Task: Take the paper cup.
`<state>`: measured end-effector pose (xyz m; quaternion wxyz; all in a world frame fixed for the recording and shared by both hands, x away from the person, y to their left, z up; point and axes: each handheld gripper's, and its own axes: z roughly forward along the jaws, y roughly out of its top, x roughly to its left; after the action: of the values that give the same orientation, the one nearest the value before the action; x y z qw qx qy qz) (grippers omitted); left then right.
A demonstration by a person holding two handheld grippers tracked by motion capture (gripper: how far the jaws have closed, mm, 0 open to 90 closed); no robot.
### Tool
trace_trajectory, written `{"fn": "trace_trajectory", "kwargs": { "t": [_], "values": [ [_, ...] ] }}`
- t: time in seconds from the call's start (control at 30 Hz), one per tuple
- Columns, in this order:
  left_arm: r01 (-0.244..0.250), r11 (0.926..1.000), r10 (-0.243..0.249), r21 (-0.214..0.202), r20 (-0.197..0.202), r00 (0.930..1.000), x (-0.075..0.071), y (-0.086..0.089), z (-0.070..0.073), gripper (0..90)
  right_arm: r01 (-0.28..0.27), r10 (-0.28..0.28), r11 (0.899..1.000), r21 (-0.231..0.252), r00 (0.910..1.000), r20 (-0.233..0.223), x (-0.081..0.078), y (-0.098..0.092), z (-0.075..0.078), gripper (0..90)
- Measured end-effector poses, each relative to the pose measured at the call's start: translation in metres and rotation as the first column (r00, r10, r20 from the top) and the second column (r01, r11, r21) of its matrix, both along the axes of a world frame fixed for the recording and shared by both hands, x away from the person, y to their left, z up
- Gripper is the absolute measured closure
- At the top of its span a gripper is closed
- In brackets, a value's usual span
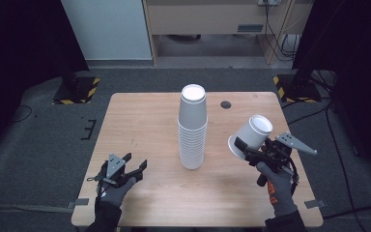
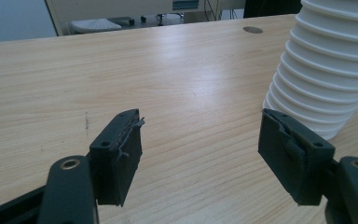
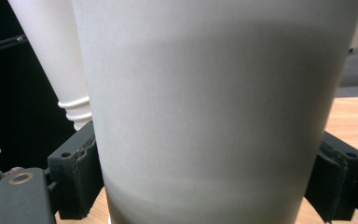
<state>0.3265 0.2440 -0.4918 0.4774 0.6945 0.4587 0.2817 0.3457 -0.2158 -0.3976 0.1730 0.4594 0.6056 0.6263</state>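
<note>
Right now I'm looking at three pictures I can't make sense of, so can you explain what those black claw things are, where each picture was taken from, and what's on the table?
No robot here: a person in gloves holds a hand-operated two-jaw gripper in each hand. The wide picture comes from a camera above the wooden table, looking down. The other two come from small cameras riding on the grippers, looking out between their black jaws. On the table stands a tall stack of white paper cups, upside down. The right gripper is closed around a single white cup, tilted and lifted off the table; its camera sees that cup close up between the jaws. The left gripper is open and holds nothing, with the stack just off to its side.
</note>
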Motion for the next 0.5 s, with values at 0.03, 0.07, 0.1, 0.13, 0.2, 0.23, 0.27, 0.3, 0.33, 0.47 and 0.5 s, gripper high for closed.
{"fn": "trace_trajectory", "kwargs": {
  "t": [0.03,0.07,0.1,0.13,0.2,0.23,0.27,0.3,0.33,0.47,0.5],
  "values": [
    [0.002,1.0,-0.002,-0.002,0.0,1.0,0.0,0.0,0.0,29.0,0.0,0.0,1.0,0.01,1.0,-0.005,0.0,0.0,-0.002,14.2],
    [0.004,1.0,-0.004,-0.003,0.003,1.0,0.0,-0.001,0.001,29.0,0.001,-0.001,1.0,0.012,1.0,-0.009,-0.001,-0.001,-0.004,14.2],
    [0.006,1.0,-0.006,-0.001,0.003,1.0,0.0,-0.001,0.001,29.0,0.001,-0.001,1.0,0.021,0.9999,-0.015,-0.001,-0.002,-0.005,14.2],
    [0.009,1.0,-0.009,0.0,0.005,0.9999,0.0,-0.001,0.001,28.9,0.002,-0.001,1.0,0.026,0.9998,-0.02,-0.001,-0.003,-0.007,14.2],
    [0.013,0.9999,-0.013,0.002,0.008,0.9999,0.0,-0.003,0.001,28.9,0.004,-0.003,0.999,0.047,0.9996,-0.03,-0.003,-0.005,-0.01,14.2],
    [0.016,0.9999,-0.016,0.001,0.009,0.9998,0.0,-0.003,0.001,28.9,0.003,-0.001,0.999,0.052,0.9994,-0.035,-0.003,-0.006,-0.012,14.2],
    [0.018,0.9998,-0.018,0.002,0.009,0.9998,-0.001,-0.004,0.001,28.8,0.005,-0.003,0.999,0.051,0.9992,-0.039,-0.003,-0.007,-0.014,14.2],
    [0.02,0.9998,-0.02,0.003,0.012,0.9997,-0.001,-0.004,0.001,28.8,0.006,-0.004,0.998,0.055,0.9989,-0.046,-0.003,-0.007,-0.015,14.2],
    [0.023,0.9997,-0.023,0.003,0.014,0.9996,-0.001,-0.005,0.002,28.8,0.007,-0.005,0.999,0.054,0.9987,-0.05,-0.003,-0.007,-0.016,14.2],
    [0.037,0.9993,-0.037,0.002,0.018,0.9991,-0.002,-0.008,0.002,28.9,0.007,-0.002,0.997,0.076,0.9979,-0.065,-0.003,-0.009,-0.019,14.2],
    [0.042,0.9991,-0.042,0.003,0.019,0.9989,-0.002,-0.009,0.002,28.8,0.006,-0.001,0.996,0.083,0.9978,-0.067,-0.003,-0.01,-0.019,14.2]
  ]
}}
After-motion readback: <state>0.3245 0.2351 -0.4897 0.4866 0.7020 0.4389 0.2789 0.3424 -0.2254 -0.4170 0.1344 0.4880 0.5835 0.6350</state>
